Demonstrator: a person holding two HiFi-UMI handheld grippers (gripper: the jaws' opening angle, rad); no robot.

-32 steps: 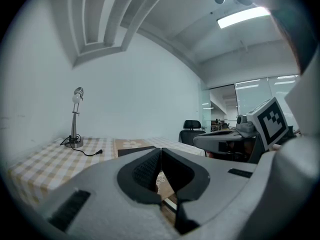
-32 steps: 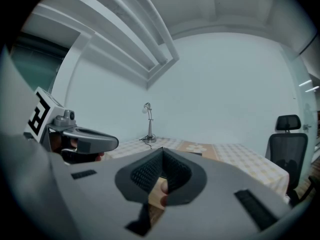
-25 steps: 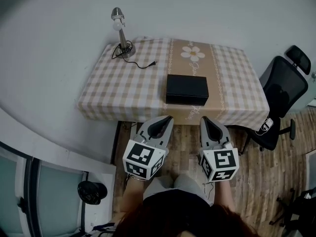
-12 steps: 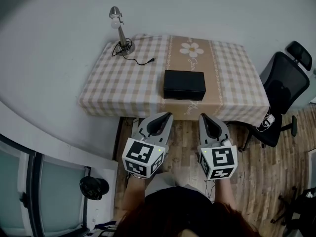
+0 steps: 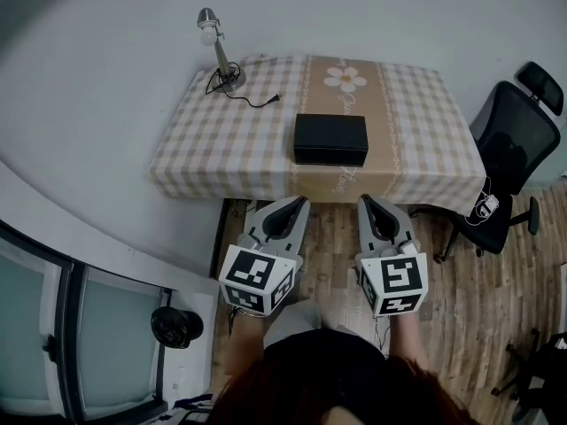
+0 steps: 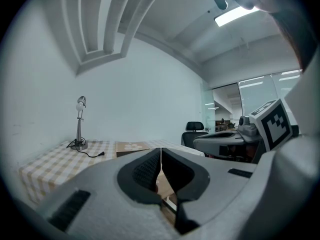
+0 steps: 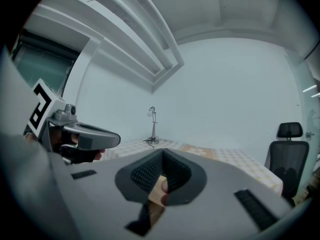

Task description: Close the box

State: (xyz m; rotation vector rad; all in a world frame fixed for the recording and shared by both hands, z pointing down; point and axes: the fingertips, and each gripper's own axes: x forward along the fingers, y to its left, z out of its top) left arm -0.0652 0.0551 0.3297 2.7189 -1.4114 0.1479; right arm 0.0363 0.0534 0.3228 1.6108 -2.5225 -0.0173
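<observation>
A black box (image 5: 330, 139) lies flat on the tan runner of a checked table (image 5: 221, 149), and its lid looks down. Both grippers hang over the wooden floor, short of the table's front edge and apart from the box. My left gripper (image 5: 298, 204) points at the table with its jaws pressed together and nothing in them. My right gripper (image 5: 367, 204) is beside it, likewise shut and empty. The left gripper view shows the left gripper (image 6: 160, 152) closed, and the right gripper view shows the right gripper (image 7: 162, 155) closed.
A small desk lamp (image 5: 213, 35) with a black cord (image 5: 252, 100) stands at the table's far left corner; the lamp (image 6: 80, 126) shows in the left gripper view and the lamp (image 7: 152, 124) in the right. A black office chair (image 5: 518, 144) stands right of the table.
The table and box have slid a little up in the head view, and the lamp looks smaller in both gripper views. Both grippers stay shut and side by side.
</observation>
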